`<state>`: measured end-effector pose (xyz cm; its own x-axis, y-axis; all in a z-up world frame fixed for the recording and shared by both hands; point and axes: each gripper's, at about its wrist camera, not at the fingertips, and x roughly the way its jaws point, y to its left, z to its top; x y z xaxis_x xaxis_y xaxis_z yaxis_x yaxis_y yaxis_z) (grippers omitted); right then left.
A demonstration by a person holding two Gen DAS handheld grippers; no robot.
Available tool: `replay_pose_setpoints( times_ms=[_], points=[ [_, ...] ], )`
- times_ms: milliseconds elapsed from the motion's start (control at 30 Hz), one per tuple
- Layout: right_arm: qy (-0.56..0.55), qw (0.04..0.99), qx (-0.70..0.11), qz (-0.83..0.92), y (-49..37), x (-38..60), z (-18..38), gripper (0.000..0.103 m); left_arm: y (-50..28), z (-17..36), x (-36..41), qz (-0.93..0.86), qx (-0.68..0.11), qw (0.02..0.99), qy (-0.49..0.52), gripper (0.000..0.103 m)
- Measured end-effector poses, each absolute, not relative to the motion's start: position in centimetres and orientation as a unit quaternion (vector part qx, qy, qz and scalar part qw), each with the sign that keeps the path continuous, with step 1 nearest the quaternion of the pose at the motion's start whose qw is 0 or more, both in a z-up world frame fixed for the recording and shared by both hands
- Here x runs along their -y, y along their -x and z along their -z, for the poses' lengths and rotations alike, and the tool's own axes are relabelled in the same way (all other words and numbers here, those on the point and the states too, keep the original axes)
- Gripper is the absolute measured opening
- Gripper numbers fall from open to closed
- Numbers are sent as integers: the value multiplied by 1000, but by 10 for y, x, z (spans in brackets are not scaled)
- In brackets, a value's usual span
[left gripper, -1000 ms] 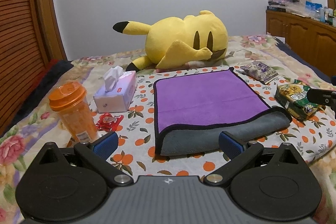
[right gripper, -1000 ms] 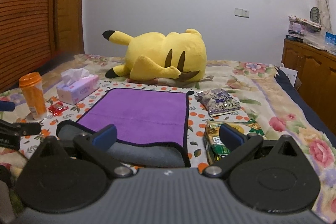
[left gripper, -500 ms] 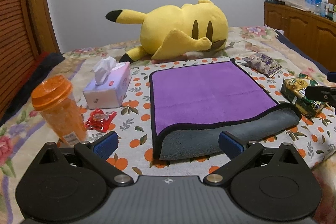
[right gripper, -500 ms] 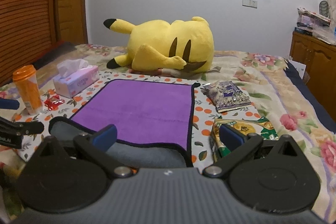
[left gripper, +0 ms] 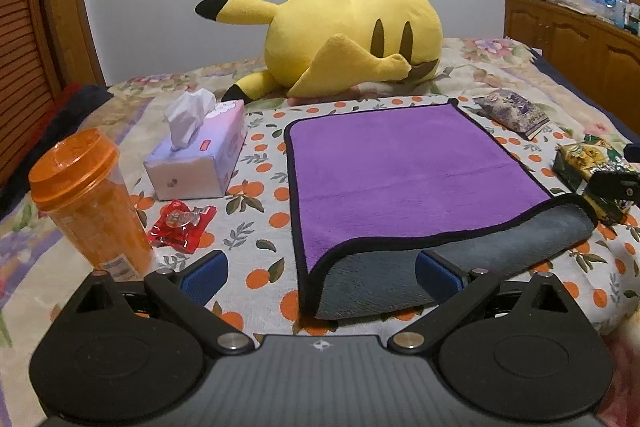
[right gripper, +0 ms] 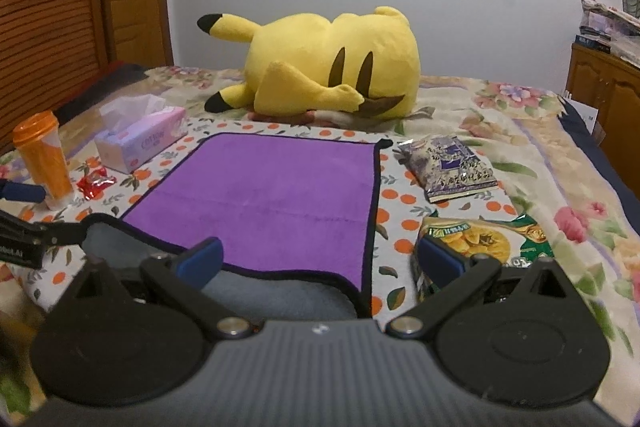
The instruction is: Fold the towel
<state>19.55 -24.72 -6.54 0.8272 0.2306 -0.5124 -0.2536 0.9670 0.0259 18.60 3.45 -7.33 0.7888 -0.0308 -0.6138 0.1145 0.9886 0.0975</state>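
Both tools have dropped a little and eased nearer the towel over the last second, so it fills more of each view. Purple towel lies flat on the orange-print cloth over the bed, its near edge curled to show grey backing. Left of it stand a tissue box and an orange cup; snack packets lie right, a yellow plush beyond. Left tool and right tool hover wide open, empty, over the near corners.
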Motion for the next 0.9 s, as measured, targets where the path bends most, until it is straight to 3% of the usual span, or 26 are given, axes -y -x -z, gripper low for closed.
replay_pose_setpoints(
  times_ms=[467,700,833,900],
  points=[
    [24,942,-311,-128,-218,250,88,103,-210,87,-48,37,-348,935,-54,99],
    [20,935,-331,-129,-227,252,96,102,-217,91,-52,46,-362,930,-41,78],
    [17,928,-345,-137,-233,252,101,87,-220,94,-53,58,-375,925,-27,72],
    [15,925,-354,-140,-235,253,103,87,-219,95,-52,60,-377,924,-29,65]
  ],
)
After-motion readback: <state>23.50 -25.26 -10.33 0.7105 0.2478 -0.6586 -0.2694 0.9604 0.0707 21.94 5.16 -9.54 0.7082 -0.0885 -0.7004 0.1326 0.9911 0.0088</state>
